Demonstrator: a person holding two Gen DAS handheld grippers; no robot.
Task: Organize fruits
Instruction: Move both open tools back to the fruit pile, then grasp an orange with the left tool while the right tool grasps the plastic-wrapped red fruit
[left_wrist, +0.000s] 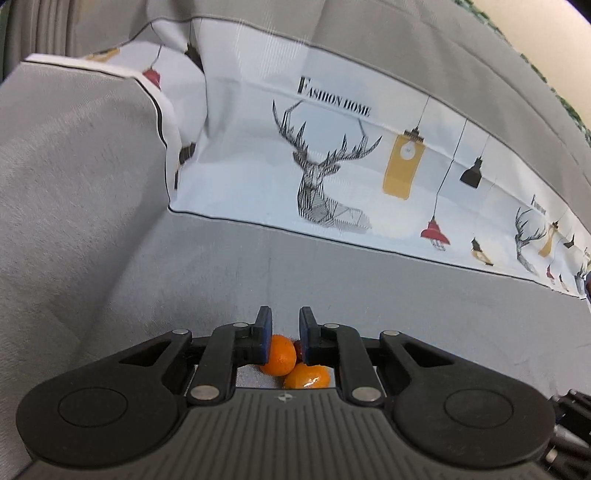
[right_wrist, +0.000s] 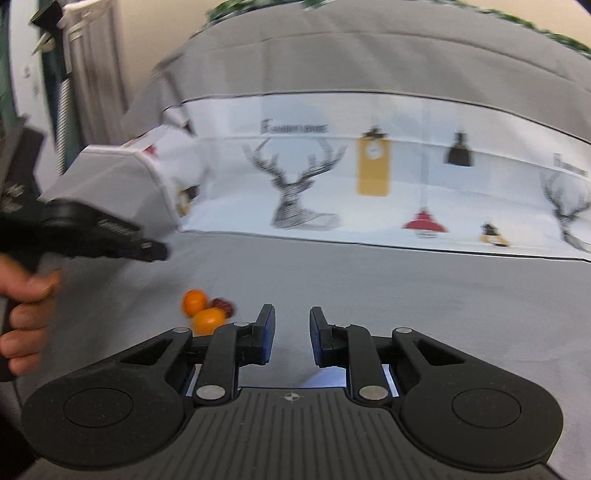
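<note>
Setting: a grey sofa seat (left_wrist: 332, 280) with a white printed cover panel (left_wrist: 332, 147) across the backrest, showing deer heads, hanging lamps and the words "FASHION HOME".

Fruit location: three small fruits lie bunched together on the seat, touching one another.

First orange (left_wrist: 281, 353): round, lying directly below the left gripper's fingertips, partly covered by its left finger.

Second orange (left_wrist: 307, 376): just beside the first, nearer the gripper body, with a bright glare spot on its skin.

Dark red fruit (left_wrist: 297, 347): mostly hidden behind the oranges; probably a small red fruit, but its kind cannot be read from either view.

Left gripper (left_wrist: 286, 328): poised above the fruit cluster, jaws parted by a narrow gap with nothing between the blue pads (left_wrist: 265, 328). In the right wrist view it appears at the left edge, gripped by the person's hand (right_wrist: 26, 317), blurred.

Right gripper (right_wrist: 291, 332): over bare seat fabric to the right of the fruits, jaws spread apart, holding nothing.

Fruit relative to right gripper: near its left finger, not between the fingers.
</note>
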